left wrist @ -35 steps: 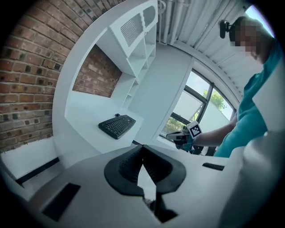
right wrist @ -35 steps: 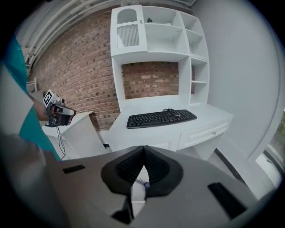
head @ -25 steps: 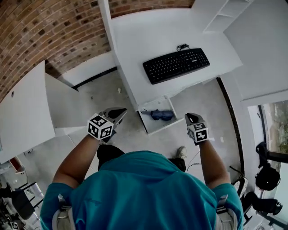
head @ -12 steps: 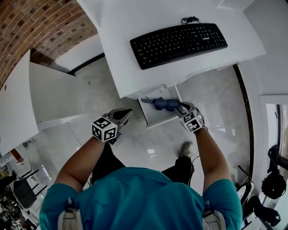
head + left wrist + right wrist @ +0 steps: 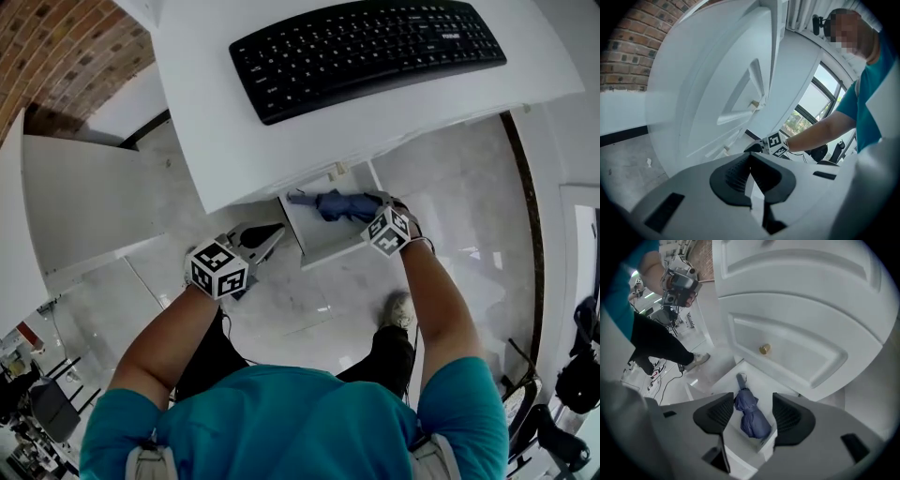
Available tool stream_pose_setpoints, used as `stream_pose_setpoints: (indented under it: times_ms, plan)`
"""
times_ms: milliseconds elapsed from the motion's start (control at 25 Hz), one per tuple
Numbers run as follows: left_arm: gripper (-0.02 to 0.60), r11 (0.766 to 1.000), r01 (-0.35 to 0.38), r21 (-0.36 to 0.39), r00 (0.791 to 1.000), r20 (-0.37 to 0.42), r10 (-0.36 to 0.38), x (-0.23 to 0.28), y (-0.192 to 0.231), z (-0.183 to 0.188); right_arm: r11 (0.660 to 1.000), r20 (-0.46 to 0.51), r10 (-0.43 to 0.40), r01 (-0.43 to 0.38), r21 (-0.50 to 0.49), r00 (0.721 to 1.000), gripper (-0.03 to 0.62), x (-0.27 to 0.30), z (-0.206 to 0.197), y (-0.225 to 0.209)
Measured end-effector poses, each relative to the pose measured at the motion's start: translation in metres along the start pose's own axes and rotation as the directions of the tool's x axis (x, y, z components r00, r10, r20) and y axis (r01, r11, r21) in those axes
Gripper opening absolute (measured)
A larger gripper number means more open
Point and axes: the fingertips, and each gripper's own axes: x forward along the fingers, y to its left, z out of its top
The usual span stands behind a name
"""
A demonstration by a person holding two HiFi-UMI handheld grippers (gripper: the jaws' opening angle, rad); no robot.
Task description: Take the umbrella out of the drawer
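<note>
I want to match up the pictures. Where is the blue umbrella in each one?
Head view: the umbrella is just right of the middle, lying in the open drawer.
Left gripper view: not in it.
Right gripper view: the umbrella is low in the middle, lying in the drawer.
Shared landmark: the open white drawer, seen in the head view and the right gripper view.

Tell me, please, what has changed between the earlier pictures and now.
The right gripper came down from in front of the drawer to just above the umbrella. Its fingers have just been opening; the umbrella shows between them, not yet gripped. Unchanged: the umbrella lies in the open drawer, the left gripper is shut and empty, and the keyboard sits on the desk.
</note>
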Motion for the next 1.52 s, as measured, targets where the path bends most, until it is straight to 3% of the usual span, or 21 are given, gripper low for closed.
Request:
stream_pose_setpoints:
  times_ms: [280, 600, 800, 960, 1200, 1520]
  plan:
    - [0.012, 1.000, 0.024, -0.005, 0.999, -0.028, -0.024, 0.039, 0.019, -0.043, 0.984, -0.136, 0.056, -0.077, -0.158, 0.989, 0.267, 0.089, -0.047, 0.005]
    - [0.012, 0.999, 0.032, 0.002, 0.997, -0.064, -0.032, 0.063, 0.040, -0.079, 0.936, -0.351, 0.080, -0.191, -0.296, 0.933, 0.291, 0.175, -0.095, 0.018]
    - [0.012, 1.000, 0.018, -0.012, 0.998, -0.066, -0.019, 0.068, 0.048, -0.089, 0.901, -0.450, 0.019, -0.211, -0.379, 0.893, 0.299, 0.216, -0.124, 0.021]
    - [0.012, 1.000, 0.018, 0.004, 0.996, -0.083, -0.018, 0.065, 0.049, -0.093, 0.898, -0.454, -0.057, -0.153, -0.413, 0.889, 0.299, 0.237, -0.127, 0.019]
    - [0.012, 1.000, 0.018, -0.005, 0.997, -0.080, -0.018, 0.077, 0.046, -0.102, 0.898, -0.468, -0.060, -0.156, -0.410, 0.882, 0.298, 0.244, -0.132, 0.012]
    - [0.012, 1.000, 0.019, -0.006, 0.998, -0.062, -0.020, 0.070, 0.039, -0.109, 0.897, -0.428, -0.144, -0.066, -0.438, 0.892, 0.276, 0.239, -0.127, 0.007]
